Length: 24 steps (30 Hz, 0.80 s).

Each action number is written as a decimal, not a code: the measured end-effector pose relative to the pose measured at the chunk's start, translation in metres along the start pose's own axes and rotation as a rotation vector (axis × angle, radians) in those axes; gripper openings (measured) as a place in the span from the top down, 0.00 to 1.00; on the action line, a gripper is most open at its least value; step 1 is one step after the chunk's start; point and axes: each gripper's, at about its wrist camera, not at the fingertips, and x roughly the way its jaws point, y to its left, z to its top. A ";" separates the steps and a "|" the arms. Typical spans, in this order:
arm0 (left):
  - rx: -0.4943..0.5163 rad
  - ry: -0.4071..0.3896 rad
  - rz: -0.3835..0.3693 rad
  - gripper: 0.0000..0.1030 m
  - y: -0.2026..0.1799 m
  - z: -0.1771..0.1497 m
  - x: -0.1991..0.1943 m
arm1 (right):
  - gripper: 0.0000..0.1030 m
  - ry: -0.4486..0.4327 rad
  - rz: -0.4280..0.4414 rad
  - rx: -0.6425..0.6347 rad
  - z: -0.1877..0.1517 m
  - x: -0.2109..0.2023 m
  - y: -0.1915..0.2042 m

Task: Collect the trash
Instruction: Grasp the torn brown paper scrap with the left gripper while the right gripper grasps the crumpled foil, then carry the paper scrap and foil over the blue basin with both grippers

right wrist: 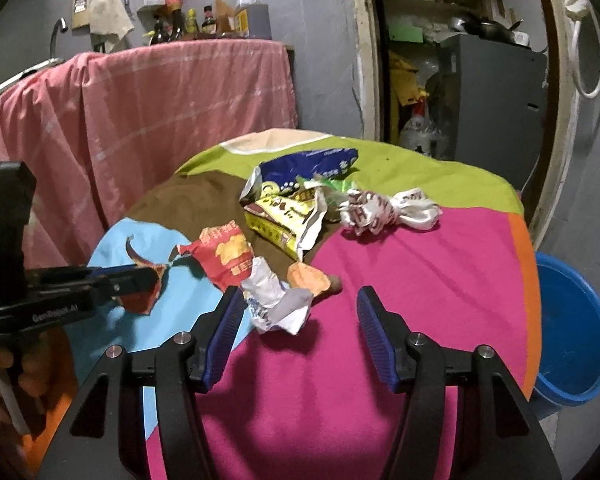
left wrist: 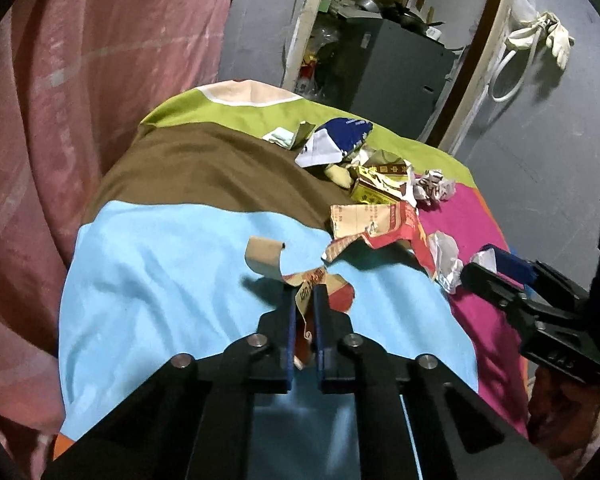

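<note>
Left gripper (left wrist: 304, 300) jaws clamp a torn wrapper (left wrist: 320, 280) on the counter (right wrist: 420, 264) (thin grip, may tear or slip on lifting); right gripper (right wrist: 300, 312) jaws half-open, crumpled paper (right wrist: 276, 300) between them.

The left gripper (left wrist: 304, 300), low centre of its view, has its fingers (left wrist: 287, 320) pinched on a paper scrap (left wrist: 306, 280). The right gripper (right wrist: 298, 308) stands half open; one finger (right wrist: 224, 320) touches a wrapper (right wrist: 276, 300).

Left wrist: close, slanting down along fingers over table (left wrist: 148, 280)
Right wrist: same, from the right
Shared: trash pile (right wrist: 292, 208), doorway (right wrist: 452, 60)
</note>
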 end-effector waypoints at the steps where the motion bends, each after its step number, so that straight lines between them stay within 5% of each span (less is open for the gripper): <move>1: 0.001 0.001 0.001 0.96 -0.001 0.000 0.000 | 0.45 0.011 0.001 -0.006 0.000 0.003 0.002; 4: 0.006 0.002 0.006 0.97 -0.002 -0.001 -0.001 | 0.46 0.043 0.004 -0.020 0.001 0.012 0.005; 15: -0.003 -0.026 0.012 0.99 -0.005 -0.006 -0.013 | 0.80 0.064 0.021 0.002 -0.006 0.012 0.005; 24: 0.032 -0.095 0.027 0.99 -0.024 -0.014 -0.035 | 0.87 -0.013 -0.001 0.033 -0.017 -0.020 0.005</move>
